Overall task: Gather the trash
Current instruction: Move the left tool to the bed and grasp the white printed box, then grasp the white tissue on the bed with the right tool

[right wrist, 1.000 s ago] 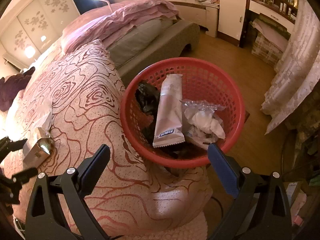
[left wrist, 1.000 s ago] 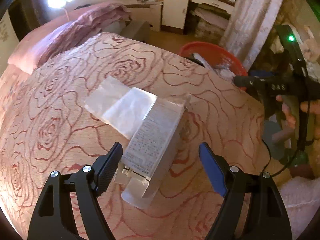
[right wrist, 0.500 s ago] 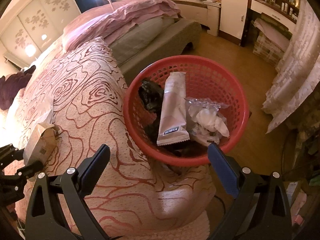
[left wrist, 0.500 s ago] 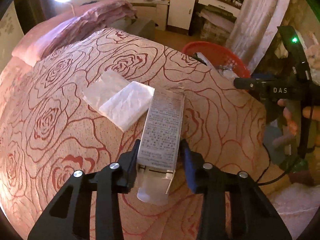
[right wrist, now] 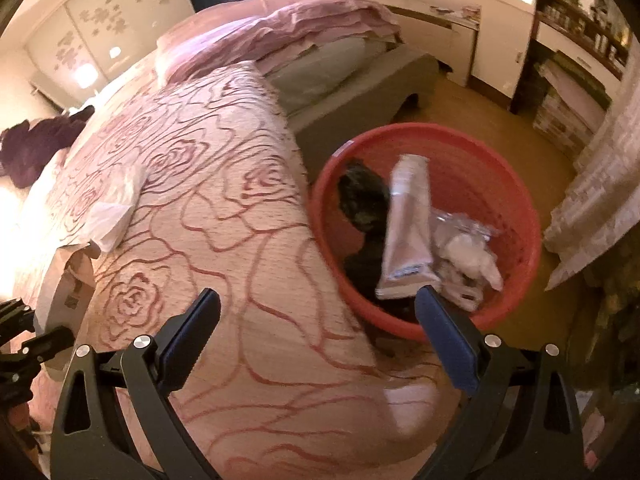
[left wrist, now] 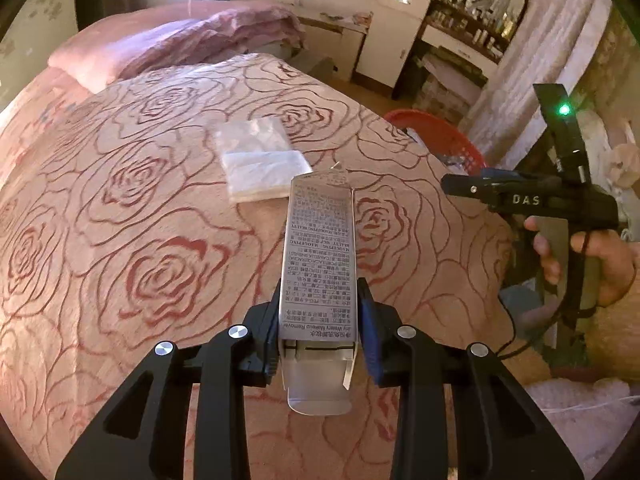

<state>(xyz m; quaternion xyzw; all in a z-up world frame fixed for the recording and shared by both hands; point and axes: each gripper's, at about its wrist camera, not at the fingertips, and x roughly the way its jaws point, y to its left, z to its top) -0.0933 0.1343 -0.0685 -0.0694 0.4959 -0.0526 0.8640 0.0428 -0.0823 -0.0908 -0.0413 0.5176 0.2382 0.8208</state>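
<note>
The bed (left wrist: pixel 132 208) fills most of the room in front of me, covered with a pink spread of red rose outlines, and a folded pink quilt (right wrist: pixel 304 24) lies at its far end. Beside the bed, on the wooden floor, stands a round red basket (right wrist: pixel 516 184), and in it lie a long pale tube (right wrist: pixel 408 224), a dark crumpled thing and some white crumpled wrapping (right wrist: pixel 468 256). On the spread lies a flat white plastic packet (left wrist: pixel 260 160). The left hand-held gripper (left wrist: pixel 318 332) has just been closing, and now its pads press on the two sides of a narrow silver carton (left wrist: pixel 320 256) with small print, which stands out forward over the spread. The right hand-held gripper (right wrist: pixel 318 336) is wide, with nothing between its fingers, above the bed edge just beside the basket.
</note>
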